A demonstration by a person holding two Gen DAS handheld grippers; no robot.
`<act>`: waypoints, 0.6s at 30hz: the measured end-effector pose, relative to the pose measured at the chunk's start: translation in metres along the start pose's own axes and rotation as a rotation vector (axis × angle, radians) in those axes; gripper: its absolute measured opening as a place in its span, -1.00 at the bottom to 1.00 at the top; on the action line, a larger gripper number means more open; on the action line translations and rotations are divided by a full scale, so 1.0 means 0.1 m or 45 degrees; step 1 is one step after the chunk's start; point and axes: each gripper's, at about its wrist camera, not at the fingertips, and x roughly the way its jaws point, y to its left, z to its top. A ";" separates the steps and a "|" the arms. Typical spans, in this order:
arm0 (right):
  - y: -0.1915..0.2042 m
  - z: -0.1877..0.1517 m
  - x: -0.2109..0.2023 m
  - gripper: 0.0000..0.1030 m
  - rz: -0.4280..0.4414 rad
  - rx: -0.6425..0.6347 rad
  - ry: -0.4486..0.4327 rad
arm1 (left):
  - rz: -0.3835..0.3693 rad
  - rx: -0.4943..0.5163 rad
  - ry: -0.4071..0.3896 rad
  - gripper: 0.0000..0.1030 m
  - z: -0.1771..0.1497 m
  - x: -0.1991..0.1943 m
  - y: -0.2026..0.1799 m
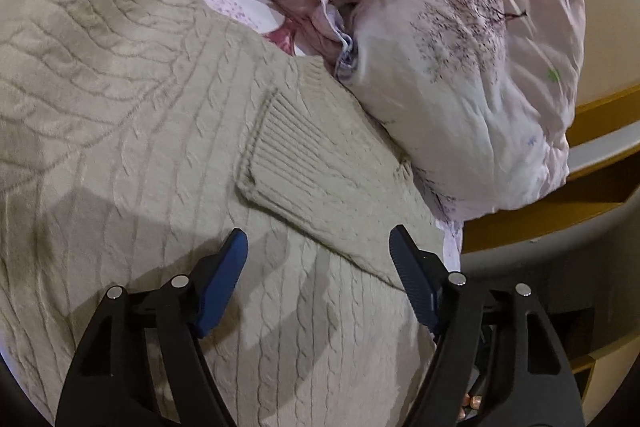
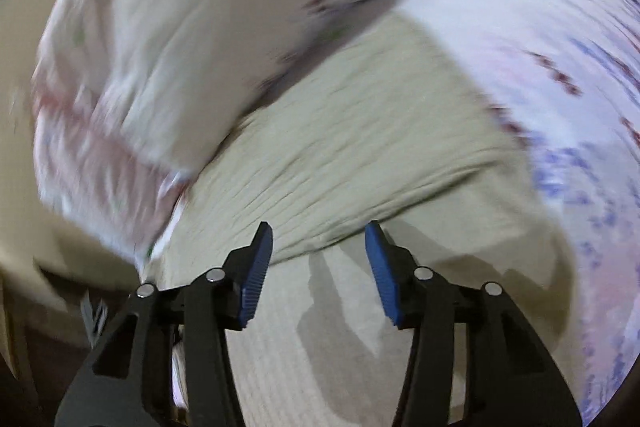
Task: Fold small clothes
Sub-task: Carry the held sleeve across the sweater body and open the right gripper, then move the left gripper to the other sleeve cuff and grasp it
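Observation:
A beige cable-knit sweater (image 1: 132,115) lies spread on a bed. One sleeve is folded across its body, and the ribbed cuff (image 1: 296,155) lies on top. My left gripper (image 1: 318,241) is open and empty, just above the sweater below the cuff. In the right wrist view the sweater (image 2: 372,147) shows blurred, with a raised fold (image 2: 400,215) across it. My right gripper (image 2: 319,237) is open and empty, hovering over the sweater just short of that fold.
A bunched pink floral duvet (image 1: 472,75) presses against the sweater's far side and also shows in the right wrist view (image 2: 192,39). A white floral bedsheet (image 2: 560,87) lies underneath. The bed's edge and wooden furniture (image 1: 600,183) are at the right.

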 end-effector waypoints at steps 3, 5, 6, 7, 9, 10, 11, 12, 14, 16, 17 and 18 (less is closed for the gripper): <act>-0.19 0.09 0.02 -0.20 0.003 0.102 -0.042 | -0.001 -0.014 -0.003 0.45 0.03 0.01 0.00; -0.22 0.15 0.04 -0.35 -0.010 0.133 -0.080 | 0.005 -0.013 -0.010 0.45 0.04 0.02 0.00; -0.26 0.16 0.04 -0.65 -0.024 0.129 -0.103 | 0.011 -0.008 -0.015 0.45 0.05 0.02 -0.01; -0.31 0.18 0.00 -0.81 -0.037 0.124 -0.133 | 0.017 -0.003 -0.021 0.45 0.05 0.03 -0.02; -0.35 0.17 -0.06 -0.82 -0.052 0.137 -0.215 | 0.027 0.004 -0.032 0.45 0.06 0.03 -0.02; -0.36 0.16 -0.08 -0.82 -0.073 0.136 -0.234 | 0.032 0.007 -0.036 0.45 0.06 0.04 -0.04; -0.34 0.15 -0.07 -0.82 -0.101 0.124 -0.232 | 0.041 0.018 -0.040 0.45 0.06 0.05 -0.05; -0.31 0.14 -0.03 -0.73 -0.119 0.106 -0.183 | 0.049 0.029 -0.039 0.45 0.06 0.06 -0.07; -0.24 0.09 0.00 -0.58 -0.115 0.097 -0.120 | 0.056 0.056 -0.022 0.45 0.03 0.03 -0.10; -0.15 0.03 -0.08 -0.04 -0.109 0.066 -0.084 | 0.046 0.103 -0.011 0.45 -0.03 -0.09 -0.11; -0.04 -0.01 -0.10 -0.02 -0.107 0.028 -0.091 | 0.051 0.128 -0.016 0.45 -0.06 -0.17 -0.11; 0.10 -0.07 -0.15 -0.03 -0.105 -0.058 -0.098 | 0.057 0.156 -0.024 0.45 -0.09 -0.27 -0.09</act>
